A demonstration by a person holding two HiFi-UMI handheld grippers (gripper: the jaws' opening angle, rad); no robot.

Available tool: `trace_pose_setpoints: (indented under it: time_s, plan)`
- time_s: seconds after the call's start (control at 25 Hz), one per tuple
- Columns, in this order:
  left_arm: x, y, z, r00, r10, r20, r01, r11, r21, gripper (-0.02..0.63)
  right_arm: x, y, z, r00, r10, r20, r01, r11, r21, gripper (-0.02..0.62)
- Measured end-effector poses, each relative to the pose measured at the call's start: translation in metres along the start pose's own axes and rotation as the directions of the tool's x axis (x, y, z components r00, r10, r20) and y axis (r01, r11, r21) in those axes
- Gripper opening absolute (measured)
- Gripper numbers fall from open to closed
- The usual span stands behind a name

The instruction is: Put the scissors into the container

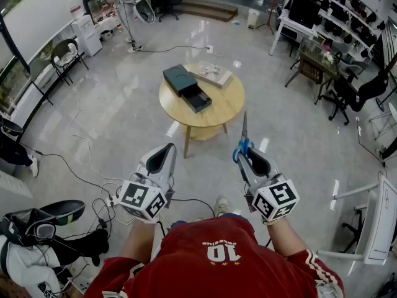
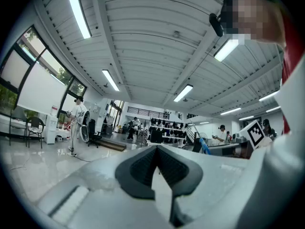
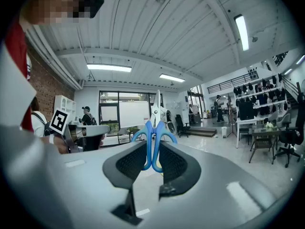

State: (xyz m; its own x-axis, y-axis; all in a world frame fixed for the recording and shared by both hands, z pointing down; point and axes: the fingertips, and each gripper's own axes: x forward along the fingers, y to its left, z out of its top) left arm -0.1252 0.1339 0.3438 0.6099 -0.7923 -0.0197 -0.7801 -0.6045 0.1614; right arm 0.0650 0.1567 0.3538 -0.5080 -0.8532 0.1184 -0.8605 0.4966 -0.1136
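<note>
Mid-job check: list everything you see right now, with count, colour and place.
table: one, round, light wood, on the floor ahead
container: one, dark, drawer pulled open, left half of the tabletop
booklet: one, pale, on the tabletop behind the container
scissors: one pair, blue handles, blades pointing away, short of the table
bags: a dark and white heap, floor at lower left
cables: several, dark, floor at left
shirt: one, red, bottom centre
left hand-held gripper: one, grey, jaws together, empty
right hand-held gripper: one, grey, shut on the scissors' handles
</note>
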Motion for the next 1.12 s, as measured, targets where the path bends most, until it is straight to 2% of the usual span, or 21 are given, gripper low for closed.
trace_pose_setpoints:
  time_s: [0.76,1.12]
  plan:
    - [-0.005,-0.011,0.006,1.000,-0.025,0.018,0.026,1.000,-0.008,0.002,-0.007,0.005,0.005,1.000,-0.015,0.002,0.015,1.000,-0.018,0.084]
    - [-0.006,-0.014,0.006,0.999,-0.046,0.026,0.047,0.999,-0.015,0.002,-0.012,0.009,0.009,0.999,0.001,0.046,-0.003,1.000,0.031,0.086]
